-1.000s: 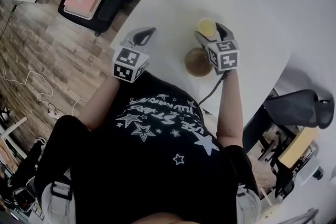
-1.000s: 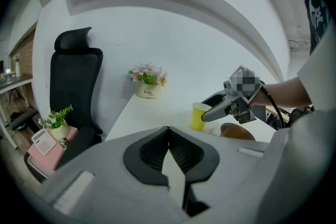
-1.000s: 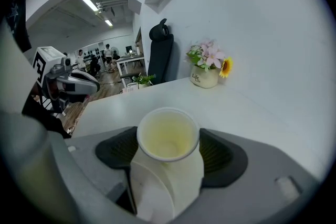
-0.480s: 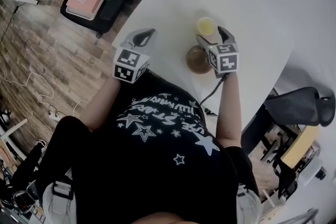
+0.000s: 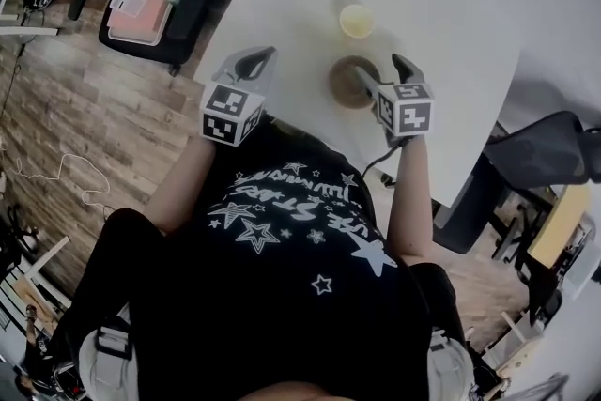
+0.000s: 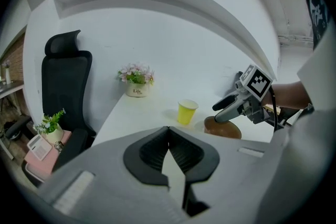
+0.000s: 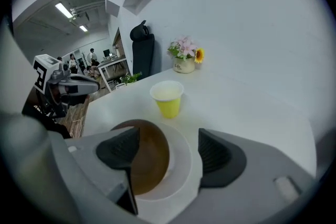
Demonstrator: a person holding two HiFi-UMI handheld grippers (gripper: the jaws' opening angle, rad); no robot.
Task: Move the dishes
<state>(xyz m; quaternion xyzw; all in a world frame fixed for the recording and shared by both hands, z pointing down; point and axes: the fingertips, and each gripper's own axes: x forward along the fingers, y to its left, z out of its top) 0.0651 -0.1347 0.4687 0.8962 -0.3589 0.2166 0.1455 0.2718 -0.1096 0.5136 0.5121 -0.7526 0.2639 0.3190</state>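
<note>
Step in hand: the person is lining up the right gripper [image 5: 385,75] on the brown dish [image 5: 349,80]. I am reading this as the approach to a grasp, with nothing lifted yet.
Right gripper: its jaws are standing wide apart and straddling the dish. In the right gripper view one jaw is hanging over the brown surface and the other is sitting out past the white band [image 7: 181,165] at the dish's side. They are clamping nothing, and I cannot tell whether either jaw is touching the dish.
Left gripper [image 5: 254,61]: its jaws are pressing together on nothing. It is hovering at the near left edge of the desk [image 5: 441,5], well apart from the dish.
Brown dish: it is sitting close to the desk's near edge, right in front of the person. I cannot tell whether the white band is a plate lying under it or part of the same piece.
Yellow cup [image 5: 357,20]: it is standing upright just beyond the dish, toward the desk's middle, with a gap showing between the two.
Flower pot [image 6: 136,89]: it is standing at the desk's far edge, well clear of the work.
Next move: it is calling for the jaws to settle lower around the rim and close evenly before any lift.
Risk: the cup is standing near, so a careless sweep toward the desk's middle is likely to tip it, and a shallow pinch on the rim is likely to slip.
</note>
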